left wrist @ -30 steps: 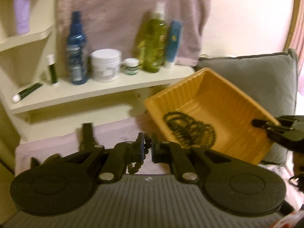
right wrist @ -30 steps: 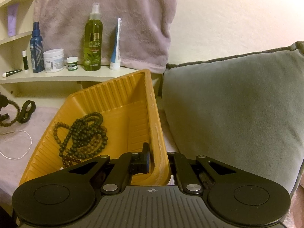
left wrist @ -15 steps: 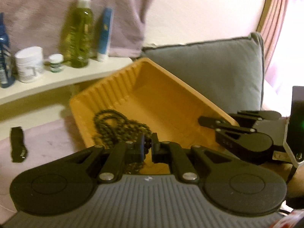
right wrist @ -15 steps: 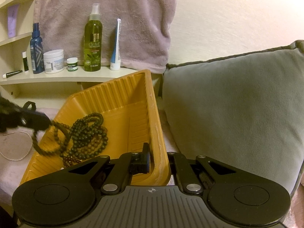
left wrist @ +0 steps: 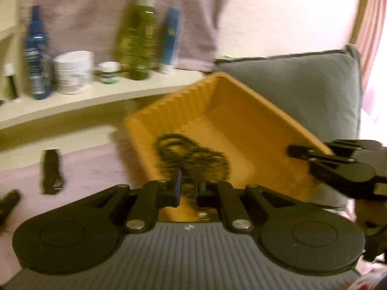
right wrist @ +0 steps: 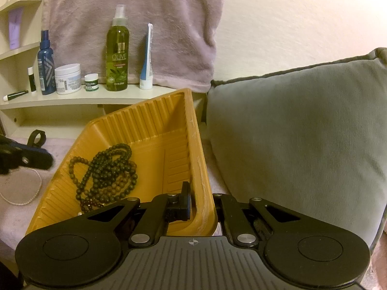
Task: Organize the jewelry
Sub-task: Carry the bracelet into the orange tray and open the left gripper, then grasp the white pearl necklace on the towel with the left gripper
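A yellow ribbed tray (right wrist: 154,120) sits tilted on the bed, and my right gripper (right wrist: 202,205) is shut on its near rim. Several dark bead bracelets (right wrist: 106,171) lie heaped inside; the heap is blurred in the left wrist view (left wrist: 191,154). My left gripper (left wrist: 188,188) hangs just outside the tray's (left wrist: 241,111) left wall, jaws slightly apart and empty. It shows at the left edge of the right wrist view (right wrist: 36,157). A white pearl necklace (right wrist: 26,198) and a black band (right wrist: 36,137) lie on the pink cover left of the tray.
A grey cushion (right wrist: 302,133) stands right of the tray. A cream shelf (right wrist: 72,99) behind holds an olive spray bottle (right wrist: 117,55), a blue bottle (right wrist: 46,67), a white jar (right wrist: 67,78) and a tube (right wrist: 147,58). A pink towel (right wrist: 133,19) hangs above.
My left gripper opened and let its bead bracelet drop into the tray, then pulled back left out of the tray. My right gripper kept its hold on the rim.
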A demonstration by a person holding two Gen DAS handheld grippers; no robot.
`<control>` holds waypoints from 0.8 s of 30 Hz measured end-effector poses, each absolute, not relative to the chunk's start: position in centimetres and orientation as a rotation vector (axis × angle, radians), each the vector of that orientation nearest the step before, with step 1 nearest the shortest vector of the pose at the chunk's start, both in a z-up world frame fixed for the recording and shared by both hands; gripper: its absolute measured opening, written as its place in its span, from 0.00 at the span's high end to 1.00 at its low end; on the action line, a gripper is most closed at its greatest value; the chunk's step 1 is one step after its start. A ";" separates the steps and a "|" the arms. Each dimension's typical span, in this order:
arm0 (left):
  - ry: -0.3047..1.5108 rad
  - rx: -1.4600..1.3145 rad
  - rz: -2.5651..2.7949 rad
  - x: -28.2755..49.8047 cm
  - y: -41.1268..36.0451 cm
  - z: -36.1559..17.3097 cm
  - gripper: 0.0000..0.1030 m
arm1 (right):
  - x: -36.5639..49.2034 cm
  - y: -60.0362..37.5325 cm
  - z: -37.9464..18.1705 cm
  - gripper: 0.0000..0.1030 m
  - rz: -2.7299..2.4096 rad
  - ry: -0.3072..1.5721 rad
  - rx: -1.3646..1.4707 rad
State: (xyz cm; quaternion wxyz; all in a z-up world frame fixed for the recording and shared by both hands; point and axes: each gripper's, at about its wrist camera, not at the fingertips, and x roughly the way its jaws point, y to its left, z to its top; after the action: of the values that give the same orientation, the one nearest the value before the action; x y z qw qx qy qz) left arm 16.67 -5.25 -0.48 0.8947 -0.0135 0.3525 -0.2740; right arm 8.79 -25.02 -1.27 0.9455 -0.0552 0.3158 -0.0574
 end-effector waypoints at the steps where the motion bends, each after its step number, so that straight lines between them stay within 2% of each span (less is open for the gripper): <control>1: 0.727 -0.026 -0.542 16.7 -4.5 -0.5 0.91 | 8.8 -25.0 -1.3 0.94 -0.117 0.644 -0.112; 6: 0.727 -0.020 -0.423 17.2 -0.6 -1.3 0.91 | 8.8 -25.0 -1.2 0.94 -0.118 0.643 -0.113; 9: 0.733 -0.015 -0.373 17.2 1.3 -1.9 0.83 | 8.8 -25.0 -1.3 0.94 -0.118 0.645 -0.113; 13: 0.757 -0.004 -0.342 16.8 3.0 -3.0 0.83 | 8.9 -25.0 -1.3 0.94 -0.119 0.645 -0.114; 24: 0.784 0.080 -0.413 14.7 0.4 -6.4 0.83 | 9.0 -25.1 -1.5 0.94 -0.119 0.651 -0.119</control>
State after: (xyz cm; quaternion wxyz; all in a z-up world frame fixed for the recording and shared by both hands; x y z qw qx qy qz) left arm 14.71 0.40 -6.43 0.9027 0.0386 0.3791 -0.1997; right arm 8.99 -25.13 -1.48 0.9441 -0.0583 0.3192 -0.0586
